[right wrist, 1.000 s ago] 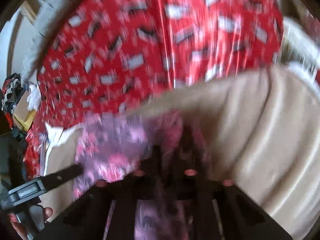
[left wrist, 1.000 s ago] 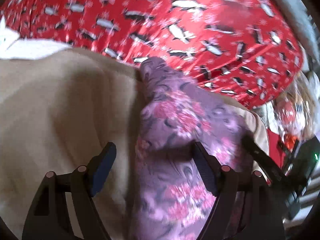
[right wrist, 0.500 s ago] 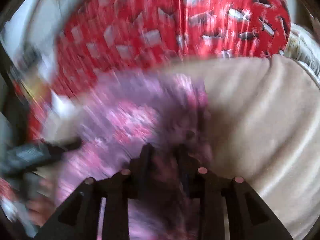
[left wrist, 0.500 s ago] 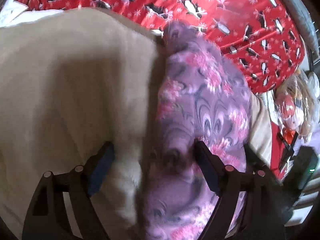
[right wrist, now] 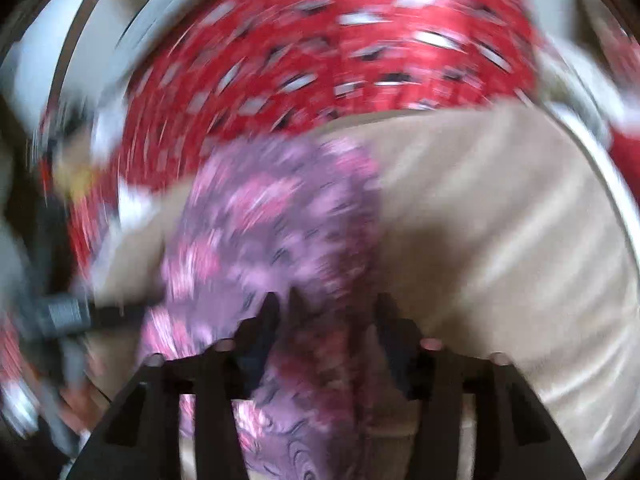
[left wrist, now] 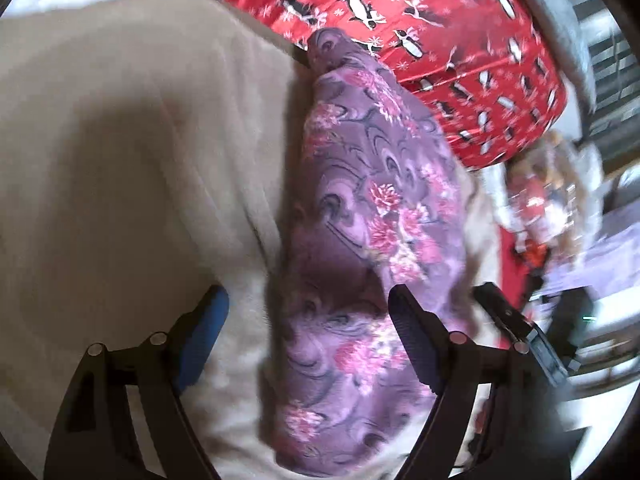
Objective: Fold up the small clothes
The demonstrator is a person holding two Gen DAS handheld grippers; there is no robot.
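A purple floral garment point(left wrist: 372, 216) lies as a long folded strip on a beige cloth point(left wrist: 120, 160). My left gripper point(left wrist: 306, 296) hangs open above the strip's near end, with the left finger over the beige cloth and the right finger over the print. One finger of the right gripper point(left wrist: 516, 328) shows past the strip's right edge. The right wrist view is blurred. In it the right gripper point(right wrist: 328, 304) has its jaws opening, apart over the garment point(right wrist: 272, 216), and the pads do not press on it.
A red cover with a penguin print point(left wrist: 440, 20) lies beyond the beige cloth point(right wrist: 500, 220). At the right there is a clear bag of small items point(left wrist: 548, 200) and a dark device with a green light point(left wrist: 580, 316). The left gripper point(right wrist: 68, 312) shows blurred at the left edge.
The right gripper's jaws, shut on the purple garment a second ago, have parted. The garment now lies stretched out on the beige cloth. Both grippers have shifted across it.
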